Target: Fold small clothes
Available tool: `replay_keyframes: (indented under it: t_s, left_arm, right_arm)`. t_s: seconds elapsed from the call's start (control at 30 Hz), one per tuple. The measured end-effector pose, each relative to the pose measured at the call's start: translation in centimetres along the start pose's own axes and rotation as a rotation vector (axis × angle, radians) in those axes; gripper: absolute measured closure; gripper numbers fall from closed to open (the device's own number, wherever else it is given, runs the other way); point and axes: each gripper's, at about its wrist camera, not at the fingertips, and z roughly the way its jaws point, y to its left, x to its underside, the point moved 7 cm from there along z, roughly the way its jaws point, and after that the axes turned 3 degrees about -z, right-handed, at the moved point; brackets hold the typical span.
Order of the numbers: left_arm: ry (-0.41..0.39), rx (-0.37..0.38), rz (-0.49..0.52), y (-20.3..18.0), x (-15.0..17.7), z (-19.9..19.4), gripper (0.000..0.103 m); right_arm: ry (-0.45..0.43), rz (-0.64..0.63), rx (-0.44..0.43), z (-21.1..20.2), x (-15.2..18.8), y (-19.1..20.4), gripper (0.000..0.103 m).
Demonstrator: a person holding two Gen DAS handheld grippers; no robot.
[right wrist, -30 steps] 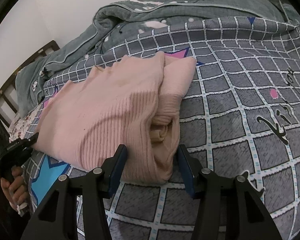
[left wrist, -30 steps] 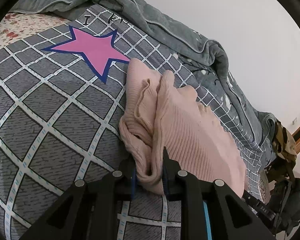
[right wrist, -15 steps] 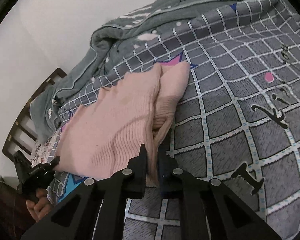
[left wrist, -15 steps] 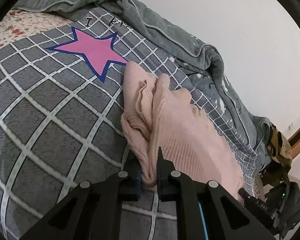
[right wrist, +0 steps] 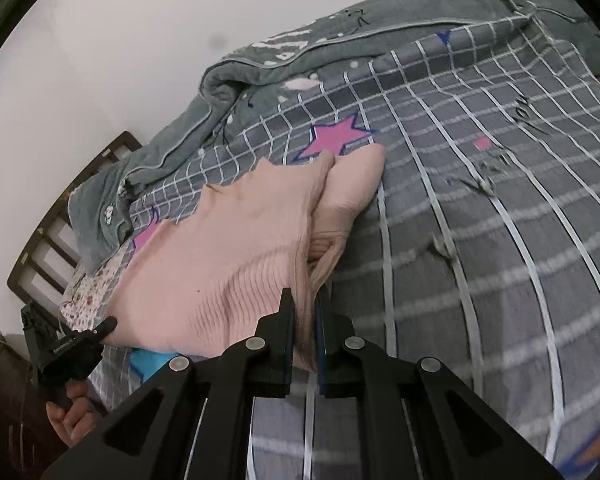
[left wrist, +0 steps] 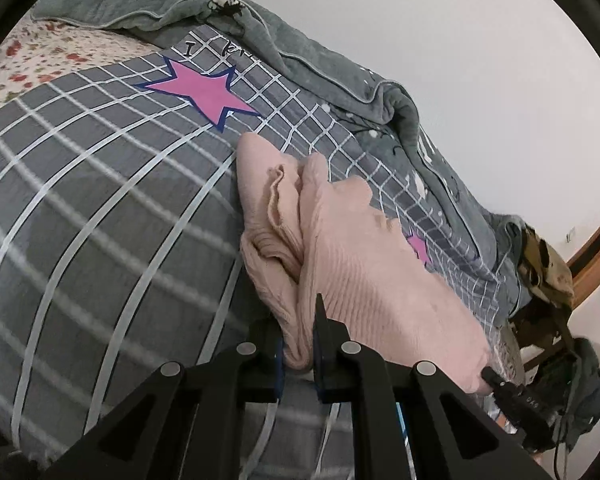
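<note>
A pink ribbed knit sweater (left wrist: pixel 364 272) lies partly folded on a grey grid-patterned bedspread (left wrist: pixel 100 208). My left gripper (left wrist: pixel 298 344) is shut on the sweater's near left corner, with a thick fold of fabric between the jaws. My right gripper (right wrist: pixel 305 332) is shut on the sweater's (right wrist: pixel 236 248) near right corner. Both near corners are lifted off the bedspread (right wrist: pixel 480 240); the far edge still rests on it. The left gripper also shows at the far left of the right wrist view (right wrist: pixel 72 348), held by a hand.
A grey-green quilt (left wrist: pixel 340 76) is bunched along the wall behind the sweater, also in the right wrist view (right wrist: pixel 300 56). A dark wooden bed frame (right wrist: pixel 60 232) is at the left. A floral sheet (left wrist: pixel 40 56) shows at the far left. Clutter and a bag (left wrist: pixel 544 264) sit beyond the bed.
The right gripper closed on the sweater's right corner; the left gripper tightened on the left corner. Both then rose and pulled back, lifting the near edge of the sweater.
</note>
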Motion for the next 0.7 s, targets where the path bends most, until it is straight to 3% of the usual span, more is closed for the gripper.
replay_keyframes:
  t_s: [0.2,0.27,0.33,0.4,0.43,0.5,0.7]
  left_arm:
    - [-0.002,-0.034,0.053,-0.1,1.5,-1.3,0.089]
    - [-0.013,-0.045,0.049,0.1,1.3,-1.3,0.082]
    - [-0.014,-0.051,0.029,0.4,0.9,-1.0,0.068]
    - [-0.006,-0.055,0.013,0.7,0.4,-0.4,0.057]
    - [0.000,-0.052,0.009,0.7,0.3,-0.1,0.050]
    - [0.006,-0.043,-0.005,0.6,-0.2,0.6,0.049]
    - [0.021,-0.035,-0.023,0.3,-1.6,2.3,0.044]
  right_arm:
    - [0.037,-0.068,0.033,-3.0,3.3,0.5,0.094]
    - [0.042,-0.134,0.097,-3.4,3.9,0.9,0.092]
    - [0.018,-0.196,0.166,-4.2,4.0,1.4,0.092]
    - [-0.025,-0.228,0.170,-5.3,3.6,2.2,0.090]
    - [-0.050,-0.240,0.168,-5.7,3.3,2.9,0.083]
    - [-0.091,-0.262,0.144,-6.0,2.9,4.6,0.072]
    - [-0.142,-0.390,0.107,-1.3,3.2,11.2,0.070]
